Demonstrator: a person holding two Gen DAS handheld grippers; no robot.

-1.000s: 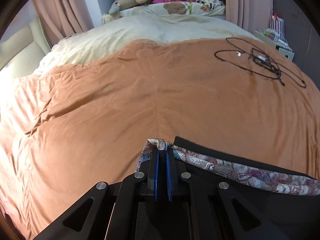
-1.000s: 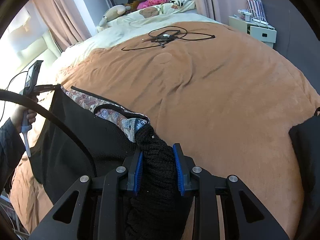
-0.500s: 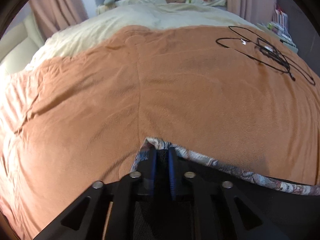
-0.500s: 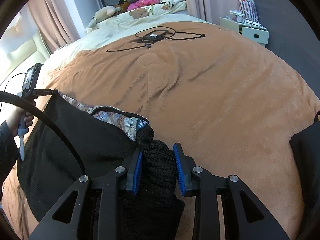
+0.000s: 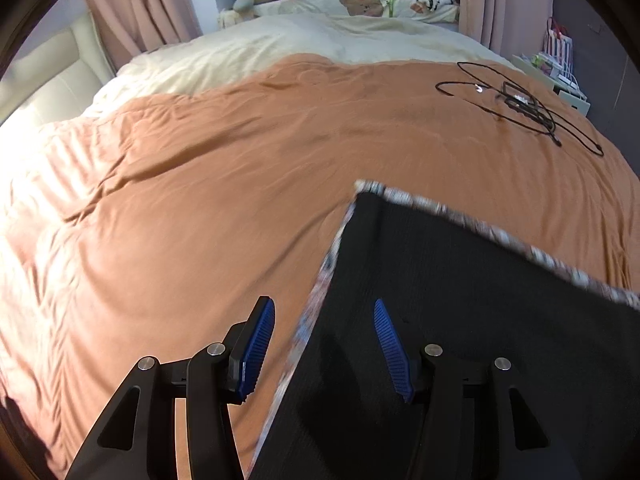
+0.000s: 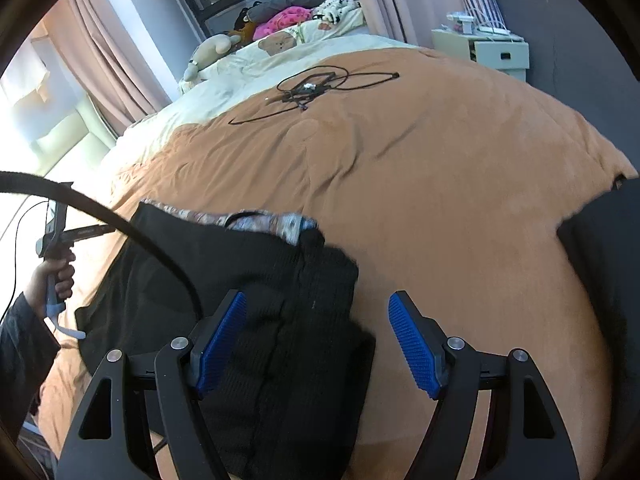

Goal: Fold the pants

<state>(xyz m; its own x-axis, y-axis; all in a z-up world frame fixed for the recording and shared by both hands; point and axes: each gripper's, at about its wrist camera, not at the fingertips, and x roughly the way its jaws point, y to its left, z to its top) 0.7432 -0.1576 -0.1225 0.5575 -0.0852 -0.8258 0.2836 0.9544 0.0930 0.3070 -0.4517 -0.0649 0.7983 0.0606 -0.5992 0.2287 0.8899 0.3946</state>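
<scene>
Left claw (image 5: 324, 344) is opening, its blue pads clear of the pants (image 5: 460, 320), whose patterned edge runs between the jaws and whose corner points to 12 o'clock on the bed (image 5: 200, 200). Right claw (image 6: 318, 340) is opening too, the bunched black pants (image 6: 304, 320) lying loose between its pads without being pressed. A cable (image 6: 316, 88) lies at 12 o'clock, well apart from the pants.

- The pants (image 5: 460, 320) run off the lower right edge of the left wrist view; their patterned hem is motion-blurred.
- In the right wrist view they hide the blanket's (image 6: 440, 200) near left corner.
- The cable tangle (image 6: 316, 88) is too small to identify.
</scene>
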